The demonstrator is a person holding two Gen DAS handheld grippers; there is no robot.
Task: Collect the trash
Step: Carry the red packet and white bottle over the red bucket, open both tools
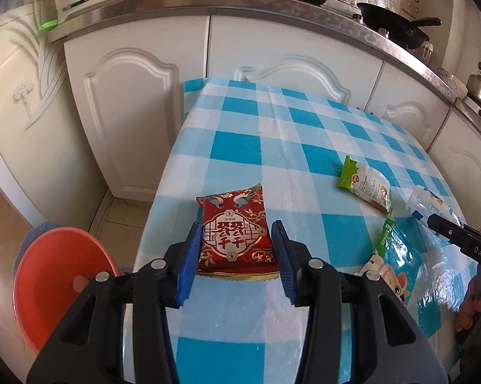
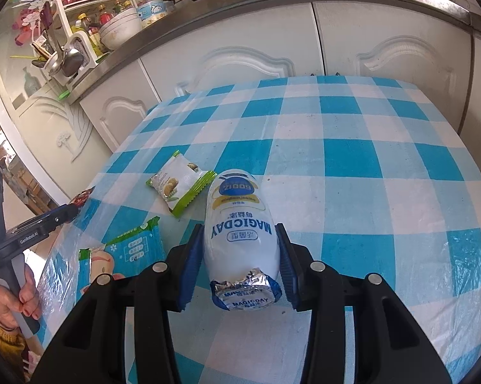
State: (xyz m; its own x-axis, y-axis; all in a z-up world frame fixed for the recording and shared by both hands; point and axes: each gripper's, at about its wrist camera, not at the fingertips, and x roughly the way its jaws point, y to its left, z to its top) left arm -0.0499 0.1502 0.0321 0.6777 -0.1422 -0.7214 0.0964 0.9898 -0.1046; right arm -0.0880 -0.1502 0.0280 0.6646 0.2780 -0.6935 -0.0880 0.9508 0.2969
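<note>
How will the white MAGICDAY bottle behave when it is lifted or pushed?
The white bottle lies on its side, so a push would probably roll it. Its smooth rounded plastic may slip between the right gripper's pads. The crumpled foil seal suggests it is emptied and light.

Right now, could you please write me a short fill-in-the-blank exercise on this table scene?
1. The left gripper holds a ___ packet.
2. The right gripper grips a white ___ with a foil lid.
3. The tablecloth is blue and white ___.
4. Beside the table stands an ___ bin.

Missing words: red; bottle; checked; orange
</note>
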